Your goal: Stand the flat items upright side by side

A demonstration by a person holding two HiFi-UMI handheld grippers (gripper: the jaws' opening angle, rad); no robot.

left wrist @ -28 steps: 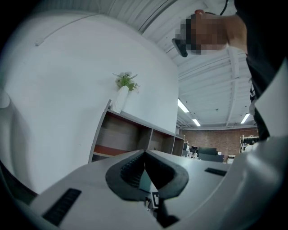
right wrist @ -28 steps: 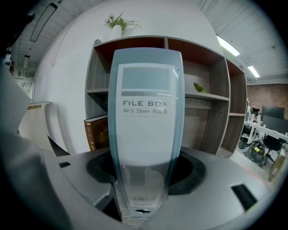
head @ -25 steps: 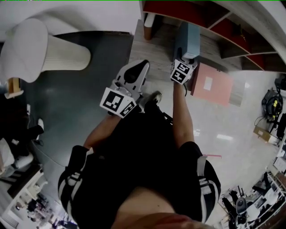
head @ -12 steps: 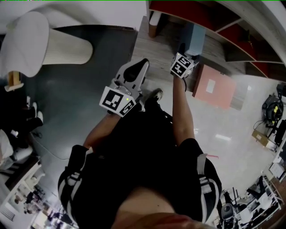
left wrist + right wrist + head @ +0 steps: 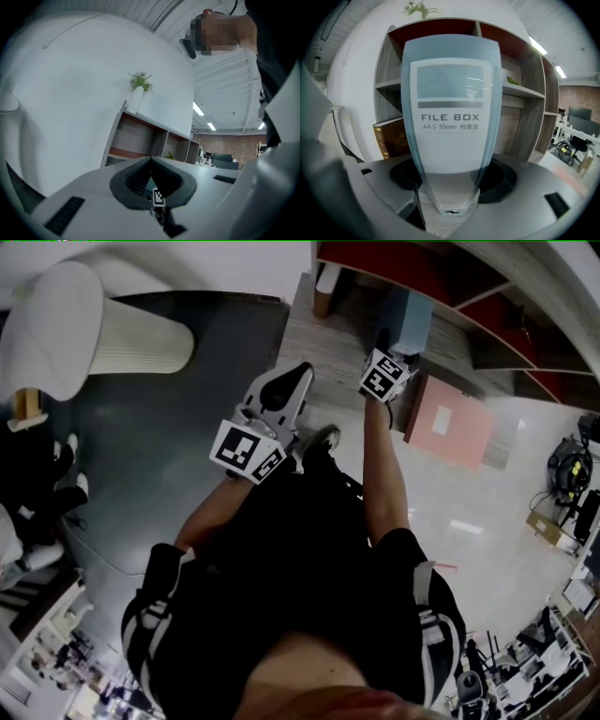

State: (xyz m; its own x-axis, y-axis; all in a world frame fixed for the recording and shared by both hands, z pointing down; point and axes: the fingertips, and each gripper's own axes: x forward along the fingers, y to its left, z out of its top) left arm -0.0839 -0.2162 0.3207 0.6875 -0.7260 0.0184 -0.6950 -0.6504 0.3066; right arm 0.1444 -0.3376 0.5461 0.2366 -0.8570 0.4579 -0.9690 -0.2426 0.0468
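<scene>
One file box (image 5: 450, 117) stands clamped in the right hand-held gripper's (image 5: 450, 187) wide jaws; advise seating it upright beside the book (image 5: 391, 138) left of the jaws before release.

Black short-sleeved top (image 5: 281, 549), white sleeve stripes (image 5: 145, 620); grey-white left claw (image 5: 150, 161), black-white marker cube (image 5: 246, 452).
</scene>
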